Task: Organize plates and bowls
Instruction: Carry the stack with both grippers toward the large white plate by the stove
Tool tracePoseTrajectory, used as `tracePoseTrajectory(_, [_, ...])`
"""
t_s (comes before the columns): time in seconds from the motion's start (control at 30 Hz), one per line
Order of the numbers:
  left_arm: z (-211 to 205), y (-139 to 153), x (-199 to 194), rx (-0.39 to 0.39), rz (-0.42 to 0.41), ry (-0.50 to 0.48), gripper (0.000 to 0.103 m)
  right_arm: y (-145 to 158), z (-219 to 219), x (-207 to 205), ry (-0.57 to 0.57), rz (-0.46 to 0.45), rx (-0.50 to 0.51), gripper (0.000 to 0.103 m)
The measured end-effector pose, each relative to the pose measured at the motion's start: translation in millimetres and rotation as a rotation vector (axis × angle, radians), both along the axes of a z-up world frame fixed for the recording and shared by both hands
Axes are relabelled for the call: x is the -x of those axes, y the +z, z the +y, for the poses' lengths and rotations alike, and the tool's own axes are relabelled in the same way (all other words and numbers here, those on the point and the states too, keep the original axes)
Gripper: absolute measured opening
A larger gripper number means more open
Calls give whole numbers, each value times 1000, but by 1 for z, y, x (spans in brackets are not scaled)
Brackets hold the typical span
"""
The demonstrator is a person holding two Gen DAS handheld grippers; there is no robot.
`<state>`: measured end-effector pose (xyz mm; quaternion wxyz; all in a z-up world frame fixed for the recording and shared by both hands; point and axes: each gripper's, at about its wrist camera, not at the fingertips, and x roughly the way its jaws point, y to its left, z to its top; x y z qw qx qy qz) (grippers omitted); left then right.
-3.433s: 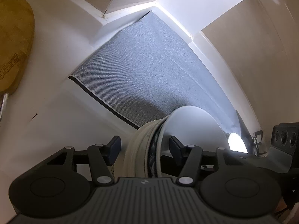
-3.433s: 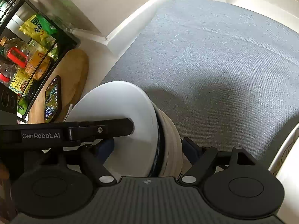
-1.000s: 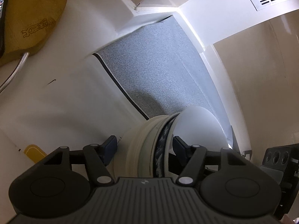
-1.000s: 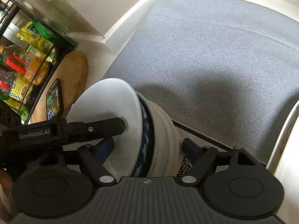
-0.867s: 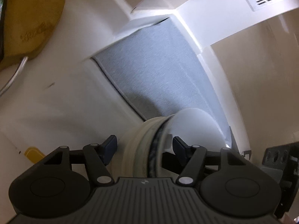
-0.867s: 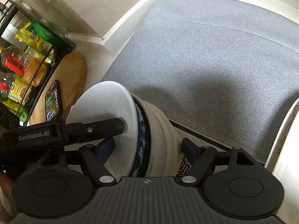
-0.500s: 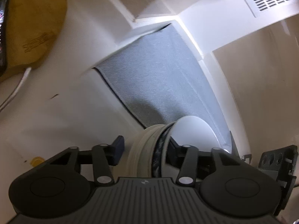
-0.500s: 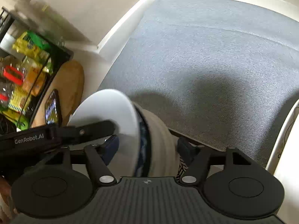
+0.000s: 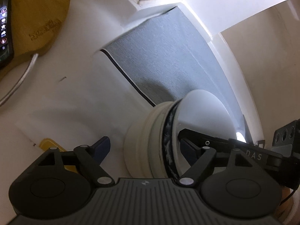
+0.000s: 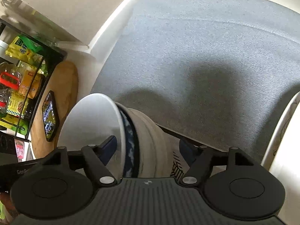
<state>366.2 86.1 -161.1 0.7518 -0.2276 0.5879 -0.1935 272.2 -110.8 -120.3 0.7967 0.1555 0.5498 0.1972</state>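
A nested stack of bowls (image 9: 144,140) shows sideways at the near edge of a grey mat (image 9: 165,56): cream bowls, a dark blue patterned bowl (image 9: 168,136), then a white bowl (image 9: 204,116). My left gripper (image 9: 144,148) straddles it, jaws opening. Its left fingertip (image 9: 102,146) stands clear of the cream base and the other reaches into the white bowl. In the right wrist view the stack (image 10: 150,138) lies between the jaws of my right gripper (image 10: 148,147), which are opening too. One finger is inside the white bowl (image 10: 90,121); the other stands just off the cream base.
A wooden board (image 9: 37,13) with a phone (image 9: 5,30) on it and a cable (image 9: 20,78) lie at the left. A black rack of packets (image 10: 22,71) stands beyond the board. A white dish rim (image 10: 281,131) curves along the right. A yellow object (image 9: 50,146) lies near the left finger.
Both grippers' jaws spread wider than half a second ago, and a gap opened beside the cream base. The stack sits at the mat's near edge rather than over the mat.
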Motion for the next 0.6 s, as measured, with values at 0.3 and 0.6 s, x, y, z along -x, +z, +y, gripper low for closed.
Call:
tracePoseTrajectory(0.3, [4, -2, 10, 53, 45, 27, 70, 0, 4, -5, 48, 15, 25, 81])
tracePoseTrajectory(0.6, [4, 12, 14, 0, -3, 13, 56, 7, 13, -8, 124, 22, 86, 80])
